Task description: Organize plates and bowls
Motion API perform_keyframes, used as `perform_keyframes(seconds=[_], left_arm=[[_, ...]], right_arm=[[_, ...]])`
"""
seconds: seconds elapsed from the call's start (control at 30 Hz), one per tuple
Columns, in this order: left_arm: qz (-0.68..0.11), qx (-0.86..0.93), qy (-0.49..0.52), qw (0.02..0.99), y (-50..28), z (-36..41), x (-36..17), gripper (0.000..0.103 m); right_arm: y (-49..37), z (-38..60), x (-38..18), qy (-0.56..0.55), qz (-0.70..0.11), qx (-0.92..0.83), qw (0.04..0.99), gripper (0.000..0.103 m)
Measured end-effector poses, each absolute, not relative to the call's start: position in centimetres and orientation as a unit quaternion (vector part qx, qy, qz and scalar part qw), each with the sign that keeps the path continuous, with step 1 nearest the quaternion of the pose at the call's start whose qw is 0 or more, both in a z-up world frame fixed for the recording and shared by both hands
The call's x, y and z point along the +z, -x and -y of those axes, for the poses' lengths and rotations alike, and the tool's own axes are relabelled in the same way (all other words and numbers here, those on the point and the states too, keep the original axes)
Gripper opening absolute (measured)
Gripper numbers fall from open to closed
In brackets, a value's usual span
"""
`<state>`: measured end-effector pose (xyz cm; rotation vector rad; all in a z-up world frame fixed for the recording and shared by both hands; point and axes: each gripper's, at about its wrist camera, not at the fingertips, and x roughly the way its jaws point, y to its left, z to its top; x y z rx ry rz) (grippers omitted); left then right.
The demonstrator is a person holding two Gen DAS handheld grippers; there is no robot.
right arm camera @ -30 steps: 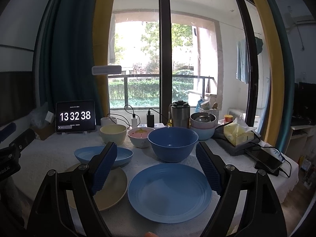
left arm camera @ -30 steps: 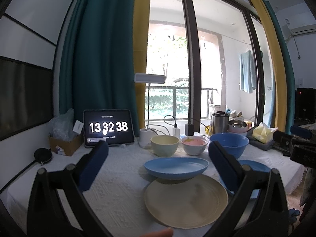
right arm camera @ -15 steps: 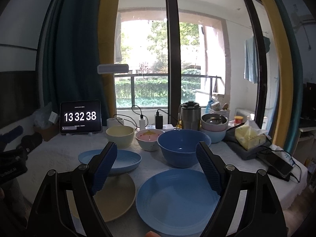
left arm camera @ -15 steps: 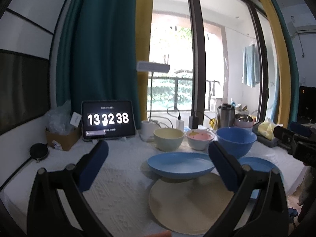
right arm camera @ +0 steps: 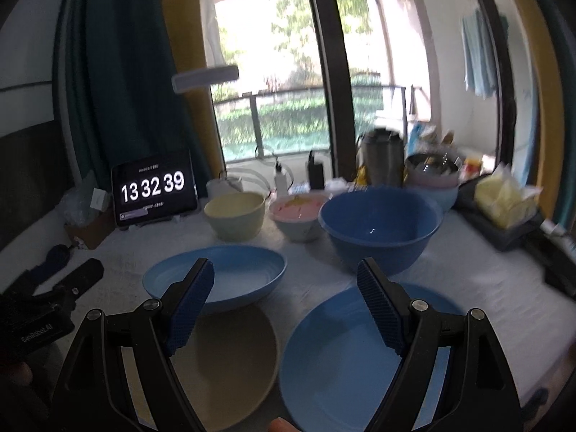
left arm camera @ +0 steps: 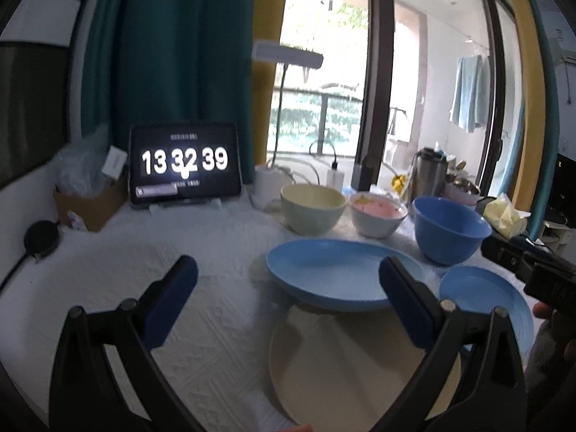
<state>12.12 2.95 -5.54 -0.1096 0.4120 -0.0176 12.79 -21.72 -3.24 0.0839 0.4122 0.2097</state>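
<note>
On the white tablecloth a deep blue plate [left arm camera: 334, 273] overlaps the far edge of a flat beige plate [left arm camera: 345, 363]. A second blue plate [right arm camera: 356, 356] lies to the right. Behind them stand a cream bowl [left arm camera: 311, 208], a pink bowl [left arm camera: 378, 214] and a large blue bowl [left arm camera: 448, 228]. My left gripper [left arm camera: 288, 309] is open above the cloth, in front of the deep blue plate. My right gripper [right arm camera: 284, 304] is open above the gap between the beige and blue plates. Both are empty.
A tablet clock [left arm camera: 183, 163] stands at the back left beside a cardboard box [left arm camera: 90, 201]. A lamp base and chargers [left arm camera: 268, 185], a steel flask [right arm camera: 381, 160], stacked bowls [right arm camera: 432, 176] and a tissue pack [right arm camera: 504, 196] line the back and right.
Both grippers have tilted down and moved closer to the plates. Both stay open. The dishes have not moved.
</note>
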Motion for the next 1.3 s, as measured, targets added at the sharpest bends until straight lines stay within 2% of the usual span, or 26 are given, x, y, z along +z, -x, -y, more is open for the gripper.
perform_keyframes(seconds=[0.23,0.33,0.4,0.57,0.67,0.73,0.8,0.9,1.1,1.3], left_arm=[[-0.254,-0.028,0.076,0.964,-15.8,-3.0,-7.3,0.101],[-0.274,-0.034,0.082,0.958,-17.1,-2.7,-8.1,0.101],[-0.284,-0.035,0.083,0.955,-17.8,-2.6,-8.5,0.092],[-0.308,-0.043,0.088,0.946,-18.9,-2.5,-9.4,0.087],[-0.320,-0.045,0.091,0.942,-19.5,-2.4,-9.9,0.074],[-0.326,-0.048,0.096,0.939,-19.7,-2.5,-10.2,0.069],[-0.330,-0.048,0.096,0.938,-19.9,-2.5,-10.3,0.057],[-0.334,-0.052,0.096,0.936,-20.0,-2.2,-10.4,0.048],[-0.333,-0.051,0.089,0.937,-19.7,-2.0,-10.4,0.045],[-0.329,-0.054,0.086,0.939,-18.7,-1.8,-10.1,0.045]], right_arm=[[-17.5,20.7,-5.4,-0.081,-0.269,0.133,0.951,0.059],[-19.1,20.2,-6.0,-0.093,-0.289,0.146,0.942,0.056],[-20.1,19.9,-6.7,-0.098,-0.303,0.148,0.936,0.055],[-21.4,19.7,-7.8,-0.108,-0.324,0.145,0.929,0.049],[-22.1,19.8,-8.3,-0.115,-0.339,0.143,0.923,0.043],[-22.4,19.8,-8.6,-0.115,-0.349,0.143,0.919,0.039],[-22.5,19.6,-8.7,-0.112,-0.351,0.143,0.919,0.037],[-22.5,19.3,-8.7,-0.107,-0.355,0.144,0.918,0.032],[-22.4,19.1,-8.8,-0.102,-0.353,0.139,0.920,0.027],[-21.6,19.6,-8.7,-0.099,-0.349,0.137,0.922,0.026]])
